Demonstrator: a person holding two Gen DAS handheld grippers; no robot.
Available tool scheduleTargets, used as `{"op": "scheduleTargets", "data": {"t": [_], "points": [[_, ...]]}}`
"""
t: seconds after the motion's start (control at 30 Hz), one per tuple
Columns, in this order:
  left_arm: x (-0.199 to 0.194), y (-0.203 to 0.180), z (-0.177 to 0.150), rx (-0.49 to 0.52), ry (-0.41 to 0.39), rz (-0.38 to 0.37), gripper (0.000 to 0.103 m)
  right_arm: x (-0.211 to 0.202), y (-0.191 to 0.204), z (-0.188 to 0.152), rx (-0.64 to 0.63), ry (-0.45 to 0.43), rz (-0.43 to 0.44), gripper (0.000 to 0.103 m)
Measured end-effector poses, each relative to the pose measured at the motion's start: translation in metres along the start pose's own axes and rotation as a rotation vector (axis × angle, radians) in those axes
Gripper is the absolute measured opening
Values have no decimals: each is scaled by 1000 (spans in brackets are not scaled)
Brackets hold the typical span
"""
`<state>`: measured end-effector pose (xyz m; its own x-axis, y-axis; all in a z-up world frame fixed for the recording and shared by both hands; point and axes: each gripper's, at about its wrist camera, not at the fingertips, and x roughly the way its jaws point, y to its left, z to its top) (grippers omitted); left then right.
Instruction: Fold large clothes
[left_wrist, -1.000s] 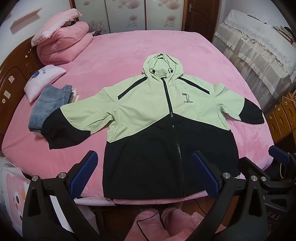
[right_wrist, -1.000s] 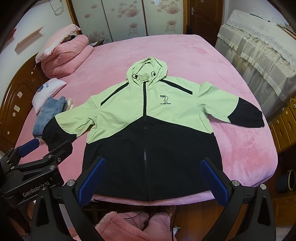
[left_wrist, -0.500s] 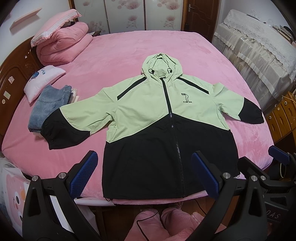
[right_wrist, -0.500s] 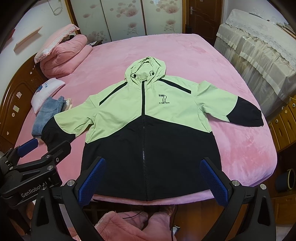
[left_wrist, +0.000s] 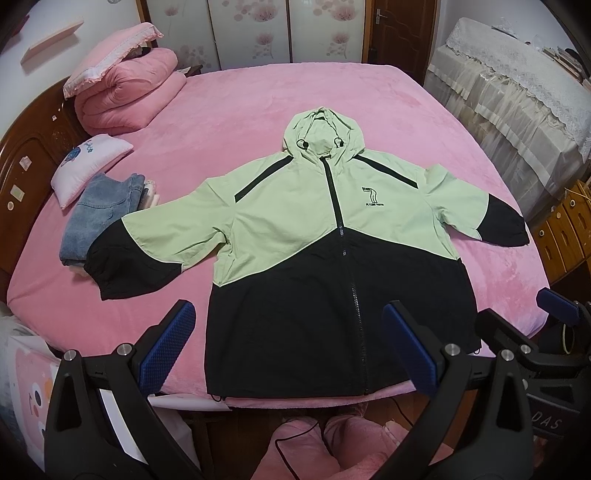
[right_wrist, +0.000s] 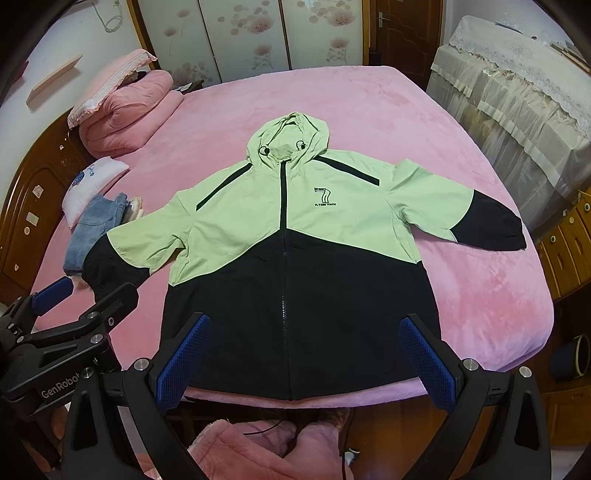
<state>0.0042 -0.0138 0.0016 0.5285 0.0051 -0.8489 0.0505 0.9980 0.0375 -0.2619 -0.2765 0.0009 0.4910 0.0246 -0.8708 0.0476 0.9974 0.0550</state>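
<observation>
A hooded jacket (left_wrist: 314, 229), light green above and black below, lies flat and zipped on the pink bed (left_wrist: 258, 96), front up, sleeves spread, hem at the near edge. It also shows in the right wrist view (right_wrist: 295, 229). My left gripper (left_wrist: 288, 347) is open and empty, held above the hem, off the near bed edge. My right gripper (right_wrist: 303, 358) is open and empty, also over the hem. Each gripper shows at the side of the other's view: the right one (left_wrist: 554, 332), the left one (right_wrist: 55, 314).
Folded jeans (left_wrist: 99, 218) and a small white pillow (left_wrist: 88, 166) lie left of the left sleeve. A rolled pink quilt (left_wrist: 125, 96) sits at the far left. A wooden headboard (left_wrist: 22, 162) runs along the left. Lace-covered furniture (left_wrist: 517, 92) stands right.
Both grippers have drifted very slightly; the jacket has not moved and both stay open.
</observation>
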Motion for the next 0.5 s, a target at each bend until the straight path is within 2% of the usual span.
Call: {"op": "scheduleTargets", "data": {"t": [0.5], "points": [[-12,-18,-2,-31,-23,34,101,-2,-7,-1,-18,2,16,103]]}}
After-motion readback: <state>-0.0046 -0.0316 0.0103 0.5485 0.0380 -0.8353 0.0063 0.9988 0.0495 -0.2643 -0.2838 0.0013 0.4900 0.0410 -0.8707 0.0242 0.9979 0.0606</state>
